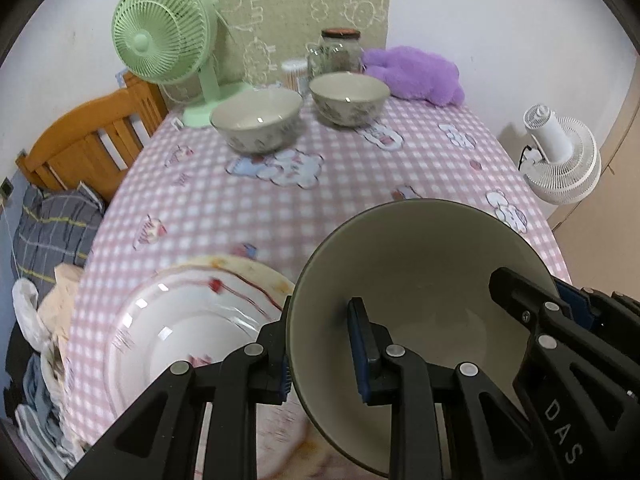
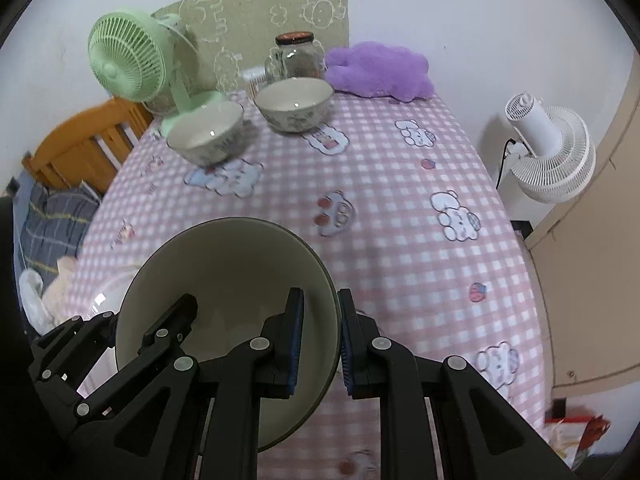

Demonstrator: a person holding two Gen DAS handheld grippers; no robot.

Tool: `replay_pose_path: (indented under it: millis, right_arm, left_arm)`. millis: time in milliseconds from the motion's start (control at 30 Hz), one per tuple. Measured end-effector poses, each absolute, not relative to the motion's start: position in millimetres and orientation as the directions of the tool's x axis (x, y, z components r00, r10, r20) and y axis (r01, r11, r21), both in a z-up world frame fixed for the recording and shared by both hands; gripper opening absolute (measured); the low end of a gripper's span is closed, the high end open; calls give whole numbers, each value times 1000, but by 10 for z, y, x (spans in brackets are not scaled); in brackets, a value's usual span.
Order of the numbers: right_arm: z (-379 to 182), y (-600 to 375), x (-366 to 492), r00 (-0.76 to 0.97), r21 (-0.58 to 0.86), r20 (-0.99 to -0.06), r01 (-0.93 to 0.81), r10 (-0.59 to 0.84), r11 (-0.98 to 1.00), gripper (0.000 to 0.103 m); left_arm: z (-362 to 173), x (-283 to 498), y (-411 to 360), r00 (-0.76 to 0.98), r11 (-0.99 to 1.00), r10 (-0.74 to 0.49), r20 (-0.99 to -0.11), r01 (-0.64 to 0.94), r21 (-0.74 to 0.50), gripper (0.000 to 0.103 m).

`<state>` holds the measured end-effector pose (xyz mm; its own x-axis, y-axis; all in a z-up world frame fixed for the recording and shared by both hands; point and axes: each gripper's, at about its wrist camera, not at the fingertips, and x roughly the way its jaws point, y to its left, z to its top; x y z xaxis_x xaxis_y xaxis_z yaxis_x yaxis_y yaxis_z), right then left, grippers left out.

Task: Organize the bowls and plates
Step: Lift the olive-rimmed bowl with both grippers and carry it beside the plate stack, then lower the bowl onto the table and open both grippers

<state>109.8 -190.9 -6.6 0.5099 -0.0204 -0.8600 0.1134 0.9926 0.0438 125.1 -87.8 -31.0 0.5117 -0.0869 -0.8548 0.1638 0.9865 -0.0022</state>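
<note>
You held one cream-lined bowl between both tools, lifted above the near part of the table and tipped so that its inside faced the cameras. Your left gripper was closed narrowly on the bowl's left rim, one blue pad inside the wall and the other outside it. Your right gripper clamped the opposite rim in the same way, with almost no gap beyond the wall's thickness. Each tool appeared in the other's view, gripping its own side of the bowl. A stack of white plates with red markings lay on the pink checked cloth just left of the held bowl, and its lower edge was blurred. Two patterned bowls stood at the far end of the table, side by side and apart: the left bowl near the base of the green fan, and the right bowl in front of a glass jar. A purple plush cushion lay beside the jar. A white fan stood off the table's right side.
</note>
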Motion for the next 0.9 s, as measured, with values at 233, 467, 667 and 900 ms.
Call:
replay_pose_path:
  millis: [233, 467, 667, 900]
  right_arm:
    - [-338, -2219, 981, 481, 68, -876, 73, 25, 995, 20]
    - [-548, -2309, 962, 455, 68, -889, 27, 48, 997, 20]
    - [-654, -2357, 937, 453, 70, -889, 5, 60, 998, 20]
    - [-670, -2389, 951, 447, 80, -892, 10, 67, 997, 23]
  left_arm:
    - [-555, 1123, -1113, 484, 994, -61, -873, 111, -8, 22]
    - [-776, 1052, -1222, 441, 999, -27, -897, 53, -4, 22]
    - [-825, 1015, -1290, 457, 999, -1, -890, 35, 17, 23]
    - [-832, 1027, -1343, 445, 999, 2, -895, 47, 25, 29]
